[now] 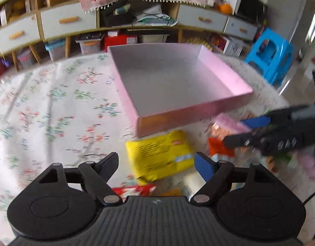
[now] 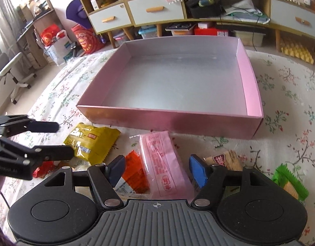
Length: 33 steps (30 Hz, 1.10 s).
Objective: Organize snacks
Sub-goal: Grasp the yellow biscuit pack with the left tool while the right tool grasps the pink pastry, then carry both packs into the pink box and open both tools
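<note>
- I am looking at the pink box [image 2: 250, 78] lying open on the flowered tablecloth [image 1: 44, 106], and nothing is lying in it, so by my judgement the sorting is only beginning.
- All the snacks I can see are lying outside the box, clustered just before its near wall.
- I am holding my left gripper [image 1: 156, 162] with its jaws standing wide and gripping nothing; the yellow packet [image 1: 160, 156] is lying on the cloth under the gap, and it looks like the next pick for this hand.
- I am holding my right gripper [image 2: 156, 169] with its jaws apart too, hovering over the pink packet [image 2: 164, 160]; its pads are not pressing on the wrapper.
- The orange packet [image 2: 135, 169] is lying against the pink one's left side, partly under it as far as I can tell.
- A brown biscuit packet [image 2: 229, 160] and a green wafer packet [image 2: 290, 184] are waiting off to the right.
- A red wrapper [image 2: 43, 169] is peeking out below my left gripper's fingers.
- Every packet is left to move, I am judging.
</note>
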### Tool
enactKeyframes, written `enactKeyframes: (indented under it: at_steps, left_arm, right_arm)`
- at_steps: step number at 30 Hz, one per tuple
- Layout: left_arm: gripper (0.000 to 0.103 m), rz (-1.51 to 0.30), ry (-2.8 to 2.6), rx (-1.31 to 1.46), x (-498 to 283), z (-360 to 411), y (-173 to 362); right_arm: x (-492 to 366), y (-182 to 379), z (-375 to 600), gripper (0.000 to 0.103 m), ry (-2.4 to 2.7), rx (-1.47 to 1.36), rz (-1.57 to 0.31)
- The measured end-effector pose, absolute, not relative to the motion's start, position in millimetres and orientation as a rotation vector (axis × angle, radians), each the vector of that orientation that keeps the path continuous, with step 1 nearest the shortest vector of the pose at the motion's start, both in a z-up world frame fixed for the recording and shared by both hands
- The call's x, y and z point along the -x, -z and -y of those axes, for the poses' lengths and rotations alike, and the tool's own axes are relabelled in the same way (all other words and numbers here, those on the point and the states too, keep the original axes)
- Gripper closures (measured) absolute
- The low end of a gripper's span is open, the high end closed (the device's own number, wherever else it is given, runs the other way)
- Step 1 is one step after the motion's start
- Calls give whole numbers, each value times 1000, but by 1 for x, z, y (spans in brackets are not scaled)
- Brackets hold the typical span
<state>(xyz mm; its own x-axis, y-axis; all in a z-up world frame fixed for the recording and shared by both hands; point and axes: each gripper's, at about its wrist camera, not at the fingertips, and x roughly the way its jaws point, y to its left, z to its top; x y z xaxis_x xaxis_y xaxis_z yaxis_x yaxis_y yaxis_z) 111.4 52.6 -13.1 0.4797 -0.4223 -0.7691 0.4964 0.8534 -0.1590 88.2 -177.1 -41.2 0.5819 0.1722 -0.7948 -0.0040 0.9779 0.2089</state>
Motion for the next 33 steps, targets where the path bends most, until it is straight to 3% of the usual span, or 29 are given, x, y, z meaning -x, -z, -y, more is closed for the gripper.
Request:
enactKeyframes:
  at_steps: [2, 6, 13, 19, 22, 23, 25, 33]
  left_arm:
    - [24, -931, 535, -80, -113, -47, 16]
    - [13, -967, 436, -73, -118, -27, 16]
    - [15, -1063, 269, -40, -124, -13, 25]
    - [11, -1093, 218, -76, -125, -10, 32]
    - [16, -1087, 199, -62, -125, -13, 31]
    - [19, -1081, 187, -60, -125, -14, 30]
    - [26, -1071, 168, -57, -124, -16, 28]
    - [31, -1057, 183, -1, -118, -27, 16]
  right_arm:
    - [-90, 43, 179, 34, -99, -198, -946]
    - [-93, 46, 178, 35, -95, -204, -954]
    - [-92, 51, 182, 43, -64, -188, -954]
    - [-95, 50, 179, 39, -103, -159, -991]
    - [-97, 49, 185, 42, -88, -213, -998]
    - [-98, 49, 187, 55, -84, -235, -997]
    - [-97, 46, 190, 65, -93, -269, -986]
    - [-91, 37, 178, 70, -117, -266, -984]
